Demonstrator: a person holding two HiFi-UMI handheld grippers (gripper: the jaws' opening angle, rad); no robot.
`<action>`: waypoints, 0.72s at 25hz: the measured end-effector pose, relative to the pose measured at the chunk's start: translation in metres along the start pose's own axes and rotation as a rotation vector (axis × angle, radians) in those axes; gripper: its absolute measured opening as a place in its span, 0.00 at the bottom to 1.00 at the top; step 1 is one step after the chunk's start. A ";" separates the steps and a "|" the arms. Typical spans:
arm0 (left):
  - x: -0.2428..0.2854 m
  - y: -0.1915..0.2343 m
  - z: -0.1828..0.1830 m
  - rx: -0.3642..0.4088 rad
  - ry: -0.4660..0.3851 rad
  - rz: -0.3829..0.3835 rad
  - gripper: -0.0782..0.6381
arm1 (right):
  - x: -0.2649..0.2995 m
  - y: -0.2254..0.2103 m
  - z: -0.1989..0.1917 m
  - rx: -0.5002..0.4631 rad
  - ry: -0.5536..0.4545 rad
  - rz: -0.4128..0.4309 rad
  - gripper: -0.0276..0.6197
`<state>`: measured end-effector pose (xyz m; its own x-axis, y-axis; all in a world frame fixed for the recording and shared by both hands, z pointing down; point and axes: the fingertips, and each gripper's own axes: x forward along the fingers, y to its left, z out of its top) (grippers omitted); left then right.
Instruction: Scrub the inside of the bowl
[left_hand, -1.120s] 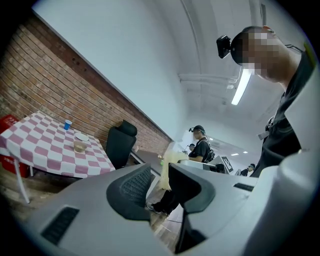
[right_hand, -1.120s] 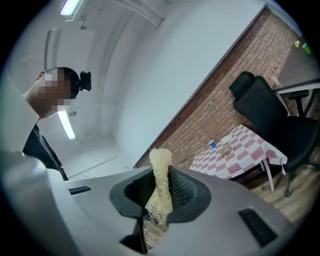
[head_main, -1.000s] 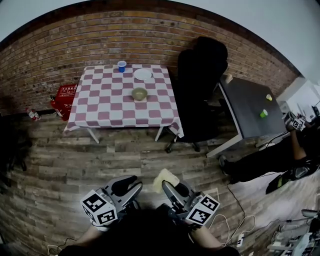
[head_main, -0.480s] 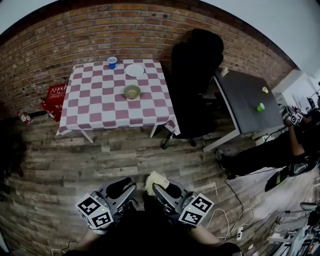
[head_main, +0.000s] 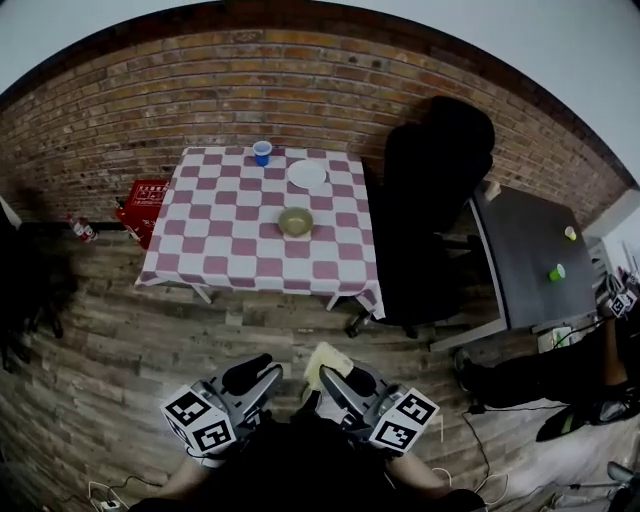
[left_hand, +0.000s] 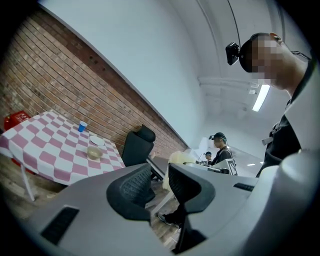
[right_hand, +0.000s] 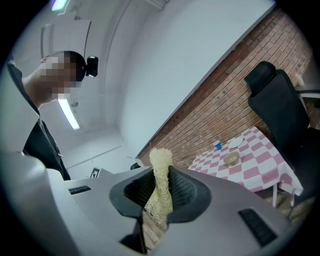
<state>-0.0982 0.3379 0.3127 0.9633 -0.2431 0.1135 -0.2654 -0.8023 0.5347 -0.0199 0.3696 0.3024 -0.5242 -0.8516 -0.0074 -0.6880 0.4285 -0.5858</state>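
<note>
Approach step; scrubbing not begun. Right gripper (right_hand: 159, 192) jaws pinch a pale loofah scrubber (right_hand: 161, 165). Left gripper (left_hand: 160, 182) jaws slightly apart, empty. Bowl (head_main: 295, 221) sits on checkered table (head_main: 220, 250), upper centre of head view, well apart from both grippers. Next move likely: close in on table, steady bowl with left.

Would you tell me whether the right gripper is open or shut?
Shut: the right gripper pinches a pale fibrous scrubber between its jaws, as its own view shows.
</note>
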 end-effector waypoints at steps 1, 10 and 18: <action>0.009 0.000 0.006 0.004 -0.009 0.006 0.28 | 0.002 -0.007 0.008 0.005 -0.003 0.015 0.18; 0.071 0.010 0.030 0.013 -0.020 0.099 0.27 | 0.001 -0.067 0.052 0.051 -0.013 0.078 0.18; 0.103 0.005 0.035 0.027 -0.006 0.110 0.27 | -0.011 -0.096 0.067 0.129 -0.052 0.079 0.18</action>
<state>-0.0016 0.2899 0.2977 0.9281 -0.3335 0.1653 -0.3705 -0.7850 0.4966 0.0850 0.3174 0.3045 -0.5453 -0.8326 -0.0974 -0.5736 0.4553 -0.6809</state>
